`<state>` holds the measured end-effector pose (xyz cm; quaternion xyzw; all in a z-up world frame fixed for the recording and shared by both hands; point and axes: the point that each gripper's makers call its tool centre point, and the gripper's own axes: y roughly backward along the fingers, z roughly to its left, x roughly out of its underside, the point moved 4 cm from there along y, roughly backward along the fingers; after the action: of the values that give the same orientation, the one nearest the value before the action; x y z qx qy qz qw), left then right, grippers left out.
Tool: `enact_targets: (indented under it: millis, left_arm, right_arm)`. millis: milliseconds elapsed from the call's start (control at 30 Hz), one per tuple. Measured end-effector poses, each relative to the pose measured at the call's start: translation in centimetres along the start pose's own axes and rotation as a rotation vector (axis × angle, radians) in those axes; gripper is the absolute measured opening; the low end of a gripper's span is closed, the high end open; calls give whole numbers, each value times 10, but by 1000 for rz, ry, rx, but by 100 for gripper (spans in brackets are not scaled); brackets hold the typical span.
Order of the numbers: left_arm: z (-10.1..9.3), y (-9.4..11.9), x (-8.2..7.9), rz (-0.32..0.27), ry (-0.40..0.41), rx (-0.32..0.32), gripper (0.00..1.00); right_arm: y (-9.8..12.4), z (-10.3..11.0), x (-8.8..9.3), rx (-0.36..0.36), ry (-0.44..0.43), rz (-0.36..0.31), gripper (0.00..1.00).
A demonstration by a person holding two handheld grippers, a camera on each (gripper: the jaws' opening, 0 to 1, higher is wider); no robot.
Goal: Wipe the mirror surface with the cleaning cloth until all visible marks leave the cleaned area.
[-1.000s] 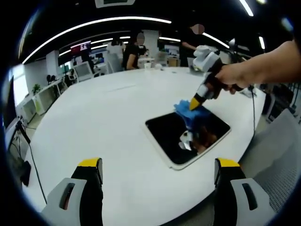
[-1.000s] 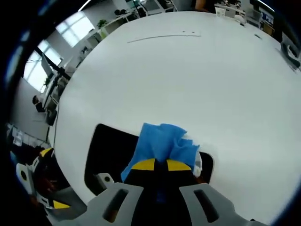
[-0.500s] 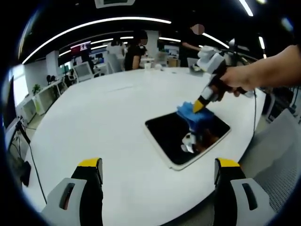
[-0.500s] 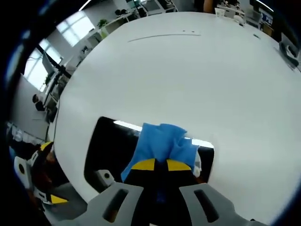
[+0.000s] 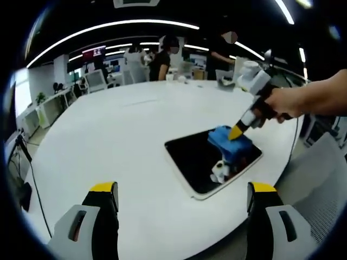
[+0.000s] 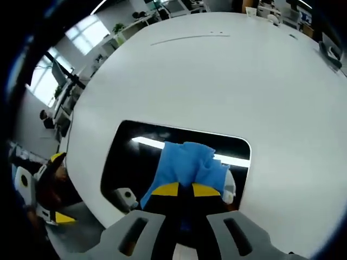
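Wiping: the right gripper [image 5: 237,131] pressed a blue cloth [image 5: 229,143] down onto the mirror [image 5: 198,160], seen from across the table in the left gripper view.
Right gripper: its yellow-tipped jaws sat close together and pinched the cloth [image 6: 187,166] between them; in its own view the gripper [image 6: 180,189] rose from the bottom with the cloth bunched just ahead of the tips.
Hand: a person's hand [image 5: 284,103] gripped the body of the right gripper, the arm reaching in from the right edge of the left gripper view.
Left gripper: the left gripper [image 5: 183,189] hung over the near part of the table with its jaws wide apart and nothing between them, well apart from the mirror.
Mirror: a dark rectangular sheet with rounded corners and a pale rim, lying flat on the white table [image 5: 108,141] near its edge; in the right gripper view the mirror [image 6: 135,157] reflected bright ceiling lights as a streak.
Cloth position: on the half of the mirror nearer the person's hand, touching the glass.
Marks: whether any remained on the glass could not be told.
Background: people [image 5: 168,57] stood beyond the far side of the table among office desks.
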<state>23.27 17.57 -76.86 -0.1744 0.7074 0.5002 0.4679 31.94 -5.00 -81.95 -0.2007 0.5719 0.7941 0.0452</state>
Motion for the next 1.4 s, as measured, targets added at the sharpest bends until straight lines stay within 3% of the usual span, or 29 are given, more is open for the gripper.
enact_targets:
  millis: [333, 433, 567, 1067, 1400]
  left_arm:
    - [-2, 4, -26, -47, 5, -18, 99]
    - [-7, -1, -19, -21, -60, -25, 99]
    - [-7, -2, -21, -40, -93, -39, 99]
    - [-2, -5, -18, -40, -94, -48, 99]
    - [1, -5, -13, -4, -76, -61, 99]
  right_arm:
    - [6, 4, 16, -13, 6, 5, 1]
    - [6, 4, 19, -16, 3, 5, 1]
    - [7, 5, 23, -20, 1, 7, 1]
    - [8, 9, 36, -43, -18, 5, 1]
    - [12, 13, 44, -57, -34, 10, 1]
